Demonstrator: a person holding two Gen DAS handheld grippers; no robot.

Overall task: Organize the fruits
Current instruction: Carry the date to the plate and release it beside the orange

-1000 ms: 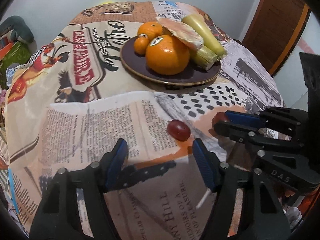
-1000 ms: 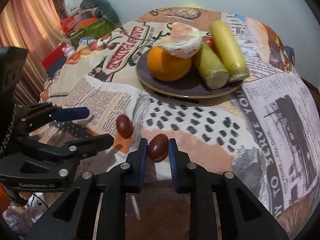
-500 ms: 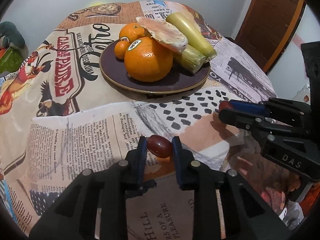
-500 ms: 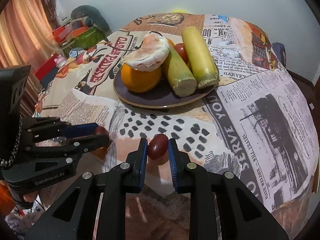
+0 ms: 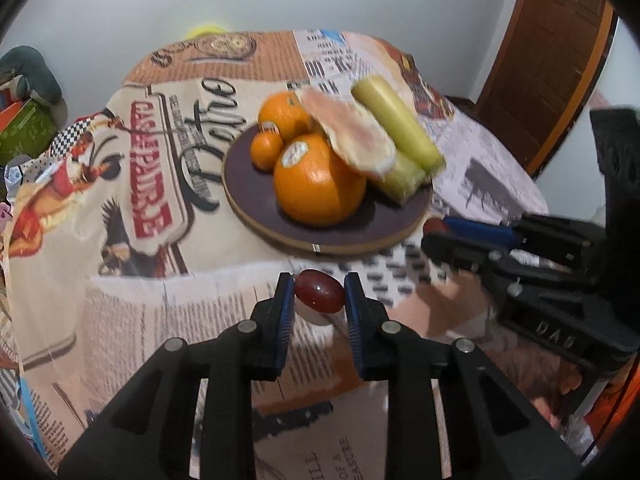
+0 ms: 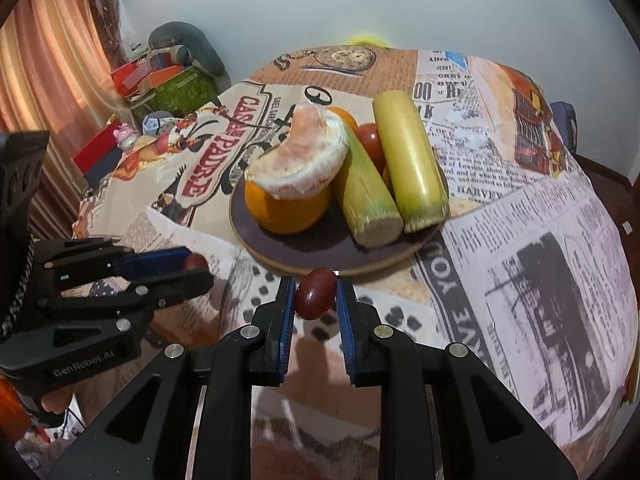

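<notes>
My left gripper [image 5: 319,294] is shut on a dark red grape [image 5: 319,297] and holds it above the cloth, just short of the purple plate [image 5: 256,196]. My right gripper [image 6: 315,296] is shut on a second dark red grape [image 6: 315,294] at the plate's [image 6: 320,246] near rim. The plate holds a big orange [image 5: 318,184], two smaller oranges [image 5: 284,114], a peeled citrus piece [image 6: 302,160], two yellow-green stalks [image 6: 408,168] and a red tomato [image 6: 370,140]. Each gripper shows in the other's view: the right one [image 5: 434,232] and the left one [image 6: 192,268].
A newspaper-print cloth [image 5: 120,184] covers the round table. Boxes and a grey cushion [image 6: 176,68] stand left beyond the table, a curtain [image 6: 48,64] beside them. A wooden door [image 5: 556,52] is at the right. The table edge drops off at the right [image 6: 624,280].
A second ago my left gripper was open around the grape on the cloth; it has shut on it and lifted. Both grippers have moved toward the plate with their grapes.
</notes>
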